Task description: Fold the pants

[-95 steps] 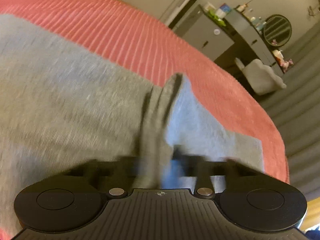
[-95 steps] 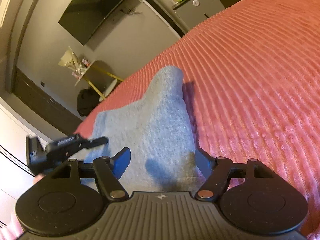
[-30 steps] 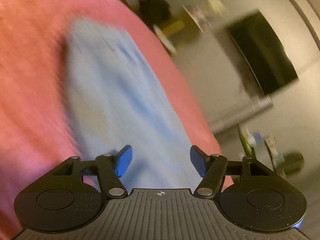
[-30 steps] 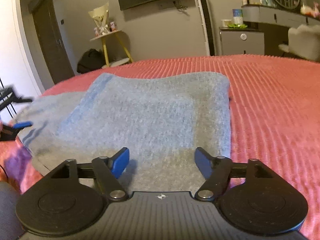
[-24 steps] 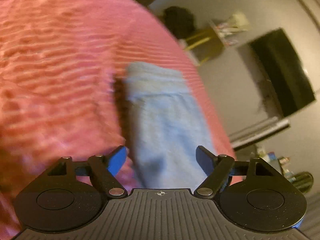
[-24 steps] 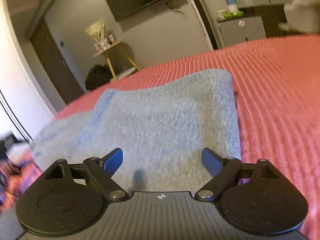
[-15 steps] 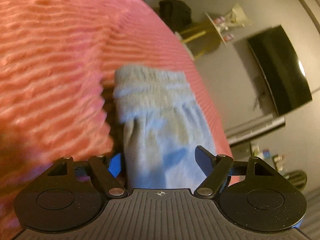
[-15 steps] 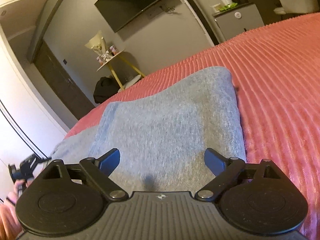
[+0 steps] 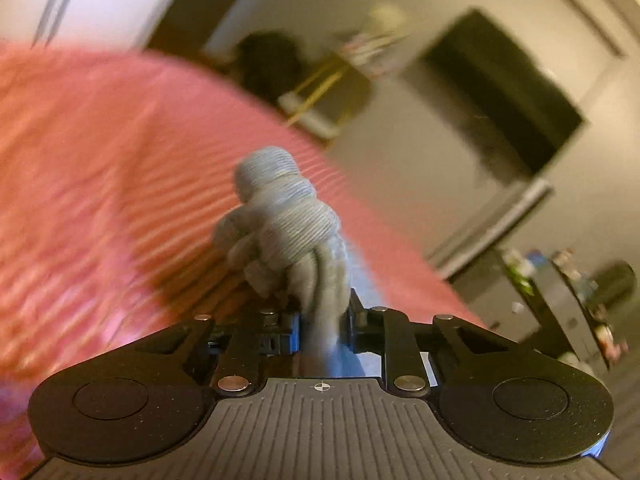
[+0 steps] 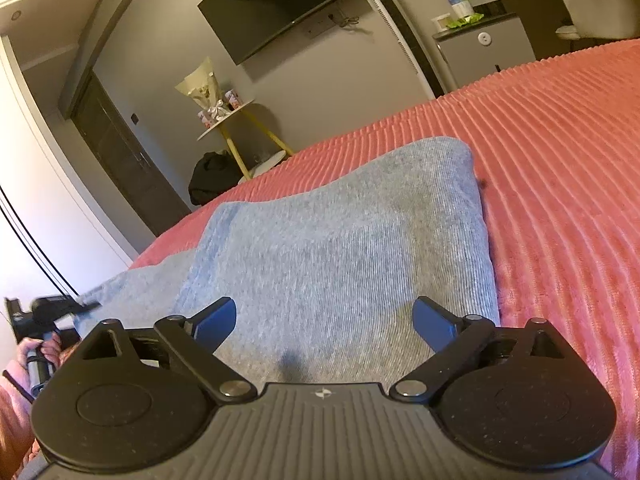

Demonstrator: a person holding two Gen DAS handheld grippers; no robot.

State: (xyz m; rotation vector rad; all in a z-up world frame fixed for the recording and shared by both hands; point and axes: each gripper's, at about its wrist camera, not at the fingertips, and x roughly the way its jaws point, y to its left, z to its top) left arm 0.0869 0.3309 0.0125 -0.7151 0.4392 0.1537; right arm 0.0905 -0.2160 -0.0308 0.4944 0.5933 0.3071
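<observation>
- The grey knit pants [image 10: 340, 248] lie folded on the bed, one flat layer over another; a narrower part reaches out to the left from under the top layer.
- In the left wrist view the ribbed end of the pants [image 9: 280, 216] is bunched into a lump and stands up off the bedspread.
- The left tongs [image 9: 323, 326] are closing, with that bunched fabric between the blue pads; the cloth is squeezed into a narrow neck there, so the pads press on it.
- The right tongs [image 10: 324, 320] stand wide apart, just above the near edge of the folded pants, with nothing gripped; the fabric passes below the gap between the fingers.
- At the far left of the right wrist view a hand [image 10: 40, 350] holds the other black tool at the left end of the pants.
- The bedspread [image 10: 560, 160] is coral red with raised ribs.
- Beyond the bed are a wall-mounted television [image 10: 280, 8], a round side table with yellow legs [image 10: 236, 128], a dark bag on the floor [image 10: 212, 178] and a grey cabinet [image 10: 484, 52].
</observation>
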